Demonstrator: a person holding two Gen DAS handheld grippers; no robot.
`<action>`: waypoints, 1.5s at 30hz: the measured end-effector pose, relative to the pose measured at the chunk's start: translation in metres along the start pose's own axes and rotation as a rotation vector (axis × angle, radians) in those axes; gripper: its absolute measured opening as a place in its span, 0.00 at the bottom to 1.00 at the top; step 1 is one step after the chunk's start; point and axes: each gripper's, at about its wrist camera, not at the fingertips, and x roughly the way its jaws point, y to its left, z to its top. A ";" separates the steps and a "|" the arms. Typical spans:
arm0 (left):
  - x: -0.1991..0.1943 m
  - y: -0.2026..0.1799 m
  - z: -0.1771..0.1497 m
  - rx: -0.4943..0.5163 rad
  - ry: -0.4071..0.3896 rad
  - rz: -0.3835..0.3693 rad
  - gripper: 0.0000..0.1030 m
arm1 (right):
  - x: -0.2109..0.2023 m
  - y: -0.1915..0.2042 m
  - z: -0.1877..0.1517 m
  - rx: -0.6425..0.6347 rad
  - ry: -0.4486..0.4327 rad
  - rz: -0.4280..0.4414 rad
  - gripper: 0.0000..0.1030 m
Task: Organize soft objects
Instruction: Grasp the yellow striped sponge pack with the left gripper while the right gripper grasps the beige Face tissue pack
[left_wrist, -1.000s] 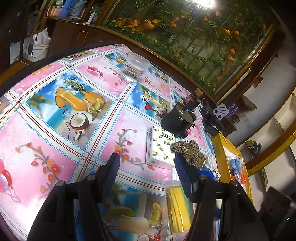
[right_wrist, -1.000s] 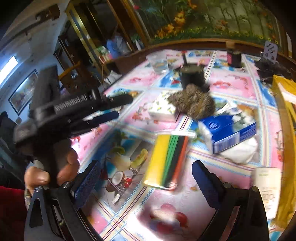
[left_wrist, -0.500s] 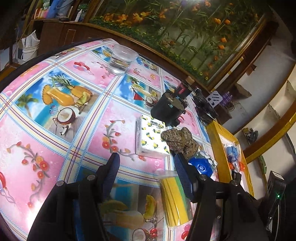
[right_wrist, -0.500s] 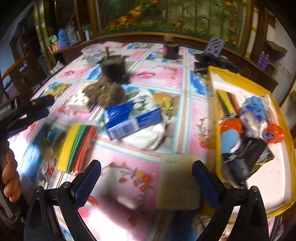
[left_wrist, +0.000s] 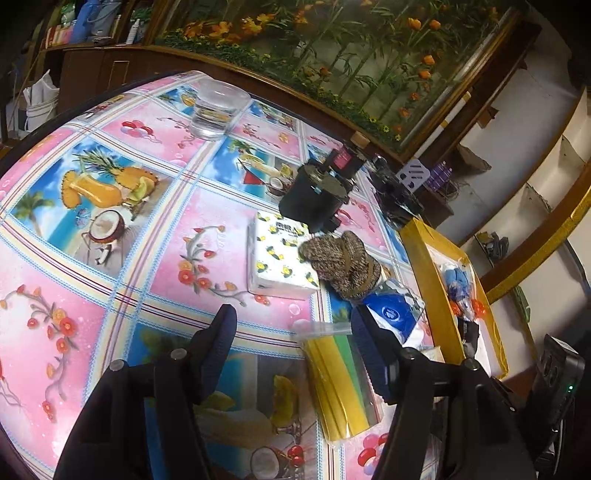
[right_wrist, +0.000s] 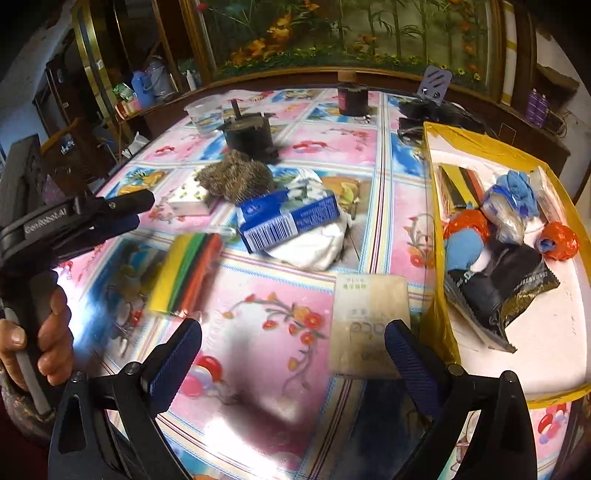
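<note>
A clear pack of coloured felt sheets (left_wrist: 340, 380) (right_wrist: 188, 266) lies on the flowered tablecloth. My left gripper (left_wrist: 295, 332) hovers over its near end. Its jaws are opening and the pads press on nothing. The right wrist view shows this left gripper (right_wrist: 129, 214) at the left, held by a hand (right_wrist: 44, 332). Beyond the pack lie a brown knitted piece (left_wrist: 343, 266) (right_wrist: 236, 177), a lemon-print tissue pack (left_wrist: 280, 258) and a blue tissue pack (right_wrist: 288, 221) on white cloth (right_wrist: 314, 247). My right gripper (right_wrist: 291, 347) stands open above the table, a beige packet (right_wrist: 369, 325) by its right finger.
A yellow-walled box (right_wrist: 436, 206) at the right holds orange balls, blue soft items and a black packet (right_wrist: 498, 284). A black cylinder (left_wrist: 314, 195) and a glass of water (left_wrist: 218, 110) stand farther back. Dark gadgets sit at the far edge.
The right wrist view has swung right, from the felt sheet pack to the beige packet and yellow box. The left gripper has rolled and shifted slightly, and its jaws look a little wider.
</note>
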 end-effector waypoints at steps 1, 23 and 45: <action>0.002 -0.002 -0.001 0.012 0.009 -0.002 0.62 | 0.002 -0.001 0.000 0.003 0.004 -0.004 0.98; 0.009 -0.007 -0.005 0.039 0.037 -0.004 0.62 | -0.003 0.002 0.029 -0.026 0.002 -0.001 0.99; 0.010 -0.010 -0.009 0.050 0.057 -0.015 0.62 | -0.001 0.006 0.009 -0.143 0.103 0.096 0.99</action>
